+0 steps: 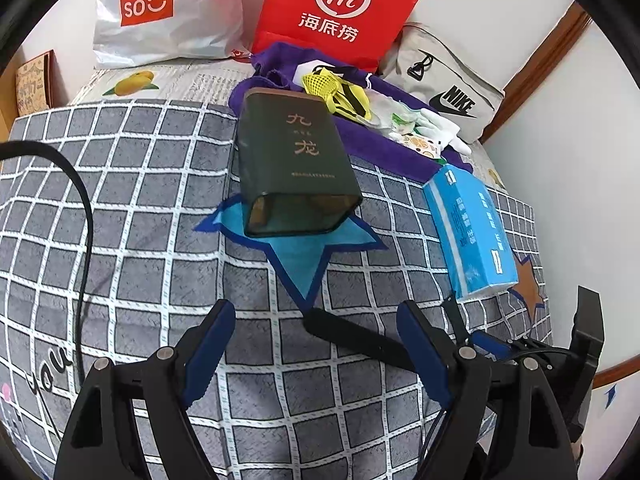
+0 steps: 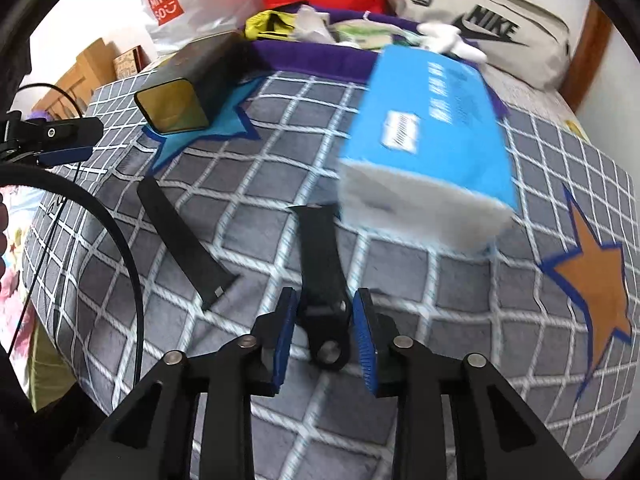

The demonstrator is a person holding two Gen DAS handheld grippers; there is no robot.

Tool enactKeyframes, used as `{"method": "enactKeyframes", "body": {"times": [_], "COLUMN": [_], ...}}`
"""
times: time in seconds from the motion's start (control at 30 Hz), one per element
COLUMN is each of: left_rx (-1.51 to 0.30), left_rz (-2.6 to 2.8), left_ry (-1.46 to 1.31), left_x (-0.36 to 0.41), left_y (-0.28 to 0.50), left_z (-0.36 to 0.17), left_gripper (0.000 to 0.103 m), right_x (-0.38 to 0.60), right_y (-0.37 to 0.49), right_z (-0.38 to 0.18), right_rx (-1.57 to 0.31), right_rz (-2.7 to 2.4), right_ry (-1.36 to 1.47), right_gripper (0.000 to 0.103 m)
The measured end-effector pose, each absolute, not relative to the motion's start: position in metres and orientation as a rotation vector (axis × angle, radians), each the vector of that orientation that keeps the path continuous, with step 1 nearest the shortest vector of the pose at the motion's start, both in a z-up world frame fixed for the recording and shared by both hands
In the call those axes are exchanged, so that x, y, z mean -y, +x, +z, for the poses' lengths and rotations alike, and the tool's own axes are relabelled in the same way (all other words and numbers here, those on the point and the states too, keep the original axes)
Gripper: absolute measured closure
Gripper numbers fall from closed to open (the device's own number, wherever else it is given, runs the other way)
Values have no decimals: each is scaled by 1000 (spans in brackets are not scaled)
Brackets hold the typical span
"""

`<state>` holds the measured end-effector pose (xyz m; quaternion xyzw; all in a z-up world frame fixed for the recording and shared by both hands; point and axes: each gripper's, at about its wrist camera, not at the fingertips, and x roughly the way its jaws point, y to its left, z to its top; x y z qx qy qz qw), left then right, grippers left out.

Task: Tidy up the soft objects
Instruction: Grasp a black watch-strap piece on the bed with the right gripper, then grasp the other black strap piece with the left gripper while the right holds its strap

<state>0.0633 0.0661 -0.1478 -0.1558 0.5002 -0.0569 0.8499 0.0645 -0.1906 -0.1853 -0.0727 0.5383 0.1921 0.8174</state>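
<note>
Two black watch-strap pieces lie on the grey checked blanket. My right gripper (image 2: 325, 312) has its blue pads on either side of the buckle strap (image 2: 320, 264), closed around it. The other strap (image 2: 182, 236) lies to the left; it also shows in the left wrist view (image 1: 360, 338). My left gripper (image 1: 316, 328) is open and empty above the blanket. A dark green tin (image 1: 290, 164) lies on its side, open end toward me. A blue tissue pack (image 1: 470, 232) lies at the right, blurred in the right wrist view (image 2: 432, 136).
A purple cloth (image 1: 384, 148) holds soft items: a yellow mesh thing (image 1: 332, 92) and white gloves (image 1: 436, 124). Behind stand a white MINISO bag (image 1: 164, 8), a red paper bag (image 1: 340, 12) and a grey Nike bag (image 1: 444, 84). A black cable (image 1: 82, 240) crosses the left.
</note>
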Motion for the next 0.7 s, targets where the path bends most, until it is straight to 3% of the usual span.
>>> {"method": "enactKeyframes", "body": {"times": [0.13,0.23,0.3,0.33,0.37,0.7], "left_rx": [-1061,-1068,-1072,-1073,-1075,-1098], "left_rz": [-129,-129,-130,-128,-125,-124], "left_ry": [-343,-344,-346,-346,-345,-351], "left_x": [-63,-62,-61,-61,-61,-58], "left_y": [59,57,54,53,53,47], "left_z": [-151,-153,-153,-154,-154,-162], "left_gripper": [21,21,21,21,21,21], "right_x": [189,180,177,177,178,178], "right_y": [60,63,68,69,70,66], "right_z": [-189,-191,-193,-193,-191,-192], "right_rx": [-1132,-1079,-1043,-1037,-1038,-1040], "right_rz": [434,440,448,448,451,477], "right_ry": [-155,-194,-197,-195,-196,-179], "right_gripper": [54,52,55,66,82,78]}}
